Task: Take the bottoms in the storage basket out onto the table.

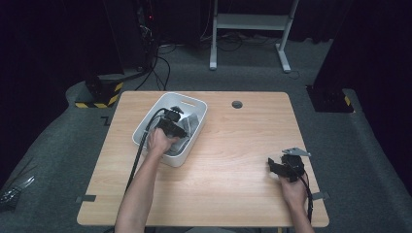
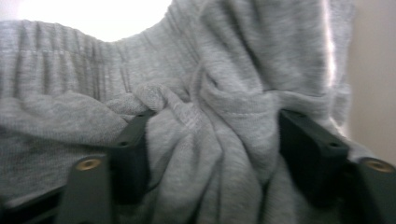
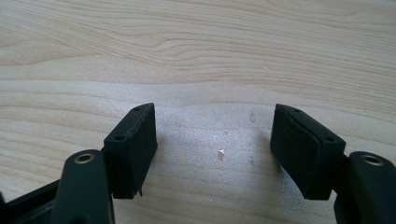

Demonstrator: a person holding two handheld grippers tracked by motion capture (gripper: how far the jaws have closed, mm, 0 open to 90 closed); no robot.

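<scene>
The white bin (image 1: 194, 141) on the desk (image 1: 233, 160) walls in the left gripper (image 1: 171, 127), grey cloth (image 2: 205, 140) bunched between its fingers (image 2: 133, 154), while right of the bin bare wood lies open around the right gripper (image 3: 215, 144).

Left tongs (image 2: 212, 140) clamped, right tongs (image 3: 215, 144) agape

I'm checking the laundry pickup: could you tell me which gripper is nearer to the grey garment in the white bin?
Left. The left gripper is down in the white bin, its fingers bunching the grey garment. The right gripper rests on the table, far to the bin's right.
</scene>
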